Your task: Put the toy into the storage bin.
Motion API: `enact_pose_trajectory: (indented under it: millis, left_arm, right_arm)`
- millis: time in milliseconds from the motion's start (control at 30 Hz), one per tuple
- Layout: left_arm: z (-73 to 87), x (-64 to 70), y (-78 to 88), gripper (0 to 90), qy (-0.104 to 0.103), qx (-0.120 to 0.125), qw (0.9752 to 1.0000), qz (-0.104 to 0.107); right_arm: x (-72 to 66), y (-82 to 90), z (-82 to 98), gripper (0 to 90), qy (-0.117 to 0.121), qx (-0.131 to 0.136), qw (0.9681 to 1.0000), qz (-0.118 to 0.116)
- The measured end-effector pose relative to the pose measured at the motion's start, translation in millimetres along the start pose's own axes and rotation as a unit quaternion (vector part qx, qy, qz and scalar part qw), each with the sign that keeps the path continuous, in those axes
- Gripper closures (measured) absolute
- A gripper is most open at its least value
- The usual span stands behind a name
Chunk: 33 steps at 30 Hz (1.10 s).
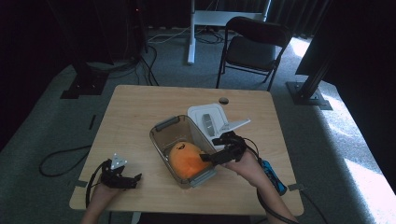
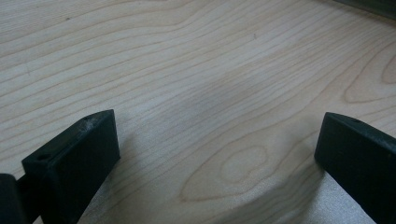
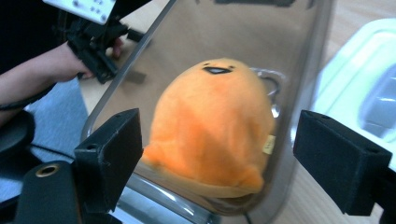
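1. Sitting inside the clear bin (image 1: 164,135) at frame centre, the orange plush (image 1: 187,158) looks already placed.
2. Right gripper (image 1: 210,157) hovers spread beside it.
3. Left gripper (image 1: 133,178) rests spread on the bench (image 1: 140,107), lower left.
4. White lid (image 1: 210,114) probably remains to fit.

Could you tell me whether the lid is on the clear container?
No, the lid lies on the table beside the open container holding the orange plush.

The counter (image 1: 140,107) is light wood with wavy grain lines. The plush toy (image 3: 212,126) is orange with a small black mouth and eyes. The box (image 1: 161,135) at the frame centre is smoky grey and transparent. Its lid (image 1: 212,114), just upper right, is white. Both grippers have black jaws. The floor (image 1: 46,126) is grey.
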<state>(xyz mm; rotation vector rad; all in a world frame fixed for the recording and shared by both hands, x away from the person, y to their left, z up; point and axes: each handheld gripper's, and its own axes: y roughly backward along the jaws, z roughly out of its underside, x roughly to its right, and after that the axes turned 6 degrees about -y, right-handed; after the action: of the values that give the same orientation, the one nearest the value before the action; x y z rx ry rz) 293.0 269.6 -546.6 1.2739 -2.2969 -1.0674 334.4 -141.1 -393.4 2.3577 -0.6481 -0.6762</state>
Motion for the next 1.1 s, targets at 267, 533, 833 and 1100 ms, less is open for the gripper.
enact_pose_trajectory:
  millis: [267,533,833,1100]
  left_arm:
    - [0.0,0.1,-0.1,0.3,0.001,0.001,1.0000,0.000]
    - [0.0,0.1,0.0,0.3,0.001,0.000,1.0000,0.000]
    - [0.0,0.0,-0.2,0.3,0.000,0.001,1.0000,-0.001]
    - [0.0,0.1,-0.2,0.3,0.001,0.001,1.0000,0.000]
  right_arm:
    - [9.9,16.2,8.8,14.9,-0.013,0.024,0.9995,0.018]
    - [22.0,30.1,19.6,14.8,-0.027,0.039,0.9980,0.041]
    - [32.1,38.0,34.0,13.1,-0.039,0.042,0.9965,0.060]
    - [42.3,40.6,50.2,13.0,-0.058,0.047,0.9945,0.074]
